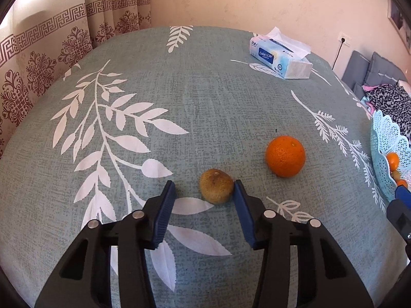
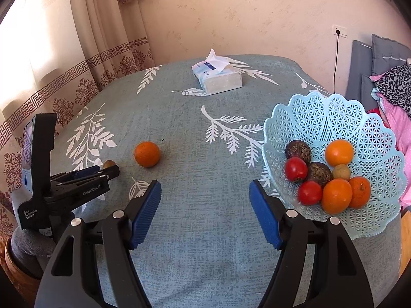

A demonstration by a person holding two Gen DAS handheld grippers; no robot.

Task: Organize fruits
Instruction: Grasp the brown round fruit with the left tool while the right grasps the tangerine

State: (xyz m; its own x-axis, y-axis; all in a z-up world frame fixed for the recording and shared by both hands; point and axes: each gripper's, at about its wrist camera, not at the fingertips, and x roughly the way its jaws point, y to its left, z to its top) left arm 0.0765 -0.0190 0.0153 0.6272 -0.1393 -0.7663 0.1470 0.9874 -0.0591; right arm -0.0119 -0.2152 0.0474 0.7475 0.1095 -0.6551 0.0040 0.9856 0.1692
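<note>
step: taking up kiwi (image 1: pixel 216 186), lower centre, on tabletop (image 1: pixel 205 102) | left gripper (image 1: pixel 204 189) fingers: apart, one pad touching kiwi, other clear | right gripper (image 2: pixel 205 188) fingers: apart, empty | handling: likely light, soft, bruisable; grip across middle | basket (image 2: pixel 321 118): right

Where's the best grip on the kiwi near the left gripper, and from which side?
Across the kiwi's short middle, coming down from above and behind as the left gripper is already aimed. It lies alone on the tablecloth, clear of the orange, so both flanks are free. One pad touches it; the other stands off.
</note>
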